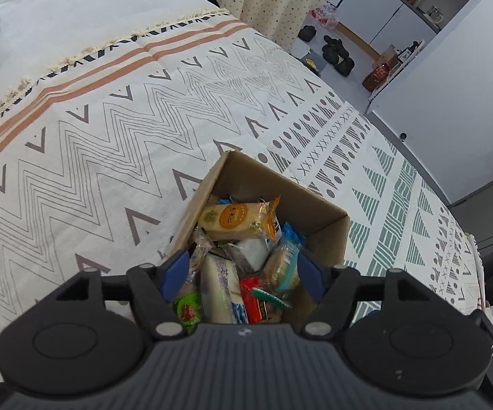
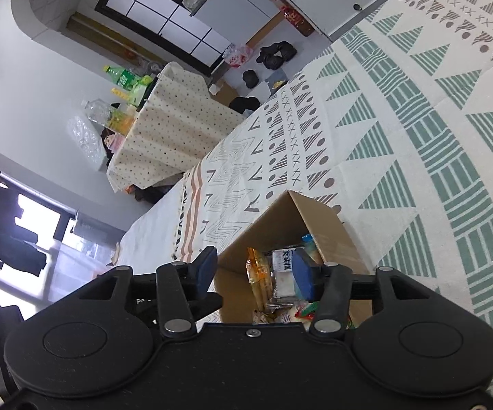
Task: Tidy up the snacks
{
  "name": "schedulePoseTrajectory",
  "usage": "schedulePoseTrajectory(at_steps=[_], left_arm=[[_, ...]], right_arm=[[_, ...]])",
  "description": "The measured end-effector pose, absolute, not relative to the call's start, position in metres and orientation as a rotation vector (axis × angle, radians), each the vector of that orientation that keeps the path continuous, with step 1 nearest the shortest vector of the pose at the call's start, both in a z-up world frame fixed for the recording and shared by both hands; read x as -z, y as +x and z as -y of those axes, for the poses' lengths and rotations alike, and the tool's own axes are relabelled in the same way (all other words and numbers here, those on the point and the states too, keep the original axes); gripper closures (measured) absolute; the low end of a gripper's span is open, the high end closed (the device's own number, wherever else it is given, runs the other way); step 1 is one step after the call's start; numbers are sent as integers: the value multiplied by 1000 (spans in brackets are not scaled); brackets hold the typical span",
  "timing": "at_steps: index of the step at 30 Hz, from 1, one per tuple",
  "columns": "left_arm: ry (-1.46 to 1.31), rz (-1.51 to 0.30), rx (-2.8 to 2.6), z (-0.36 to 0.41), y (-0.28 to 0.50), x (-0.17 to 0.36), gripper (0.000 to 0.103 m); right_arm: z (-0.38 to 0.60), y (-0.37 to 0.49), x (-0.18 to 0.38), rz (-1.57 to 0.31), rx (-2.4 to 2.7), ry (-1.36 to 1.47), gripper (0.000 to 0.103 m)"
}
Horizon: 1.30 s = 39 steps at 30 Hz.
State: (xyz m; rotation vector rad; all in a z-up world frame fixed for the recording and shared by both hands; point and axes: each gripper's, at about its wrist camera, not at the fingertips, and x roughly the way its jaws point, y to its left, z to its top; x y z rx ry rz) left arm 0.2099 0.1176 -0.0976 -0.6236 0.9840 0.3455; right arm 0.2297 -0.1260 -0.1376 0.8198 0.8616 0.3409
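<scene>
Left gripper [image 1: 243, 275]: jaws apart, blue pads clear of everything, poised above the open top of the box with nothing clamped between them.
Right gripper [image 2: 255, 273]: jaws apart, straddling one cardboard wall of the box; the left pad sits outside the box, the right pad inside over the packets, pressing on nothing.
Cardboard box [image 1: 314, 205]: open-topped, standing on the patterned cloth, directly below both grippers.
Snacks: heaped loosely inside the box, none lying on the cloth.
Yellow packet [image 1: 237, 220]: on top of the heap toward the far wall, an orange round label facing up.
Red packet [image 1: 251, 299]: lower in the heap, near the gripper's body.
Green packet [image 1: 187, 309]: at the near left corner.
Patterned cloth [image 1: 109, 130]: zigzags, triangles and teal stripes, spread under the box.
Dotted tablecloth [image 2: 164, 126]: on a table well beyond, bottles beside it.
</scene>
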Motion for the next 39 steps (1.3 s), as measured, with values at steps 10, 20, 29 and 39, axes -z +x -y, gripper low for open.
schedulePoseTrajectory(at_steps=[10,20,29,39], left_arm=[[-579,-961,-338,-99,191,79,15],[-533,-985,-288,-81,169,62,4],[-493,-964,-254,-74,143,51,0],[-465,-943,-214,-74,116,39,0]], right_arm=[[152,211,127,-827,-273,832,32],[181,176,112,-735,-190,815,18],[197,151,104,-693,-170,818,5],[205,122,85,-649,-169,796,0]])
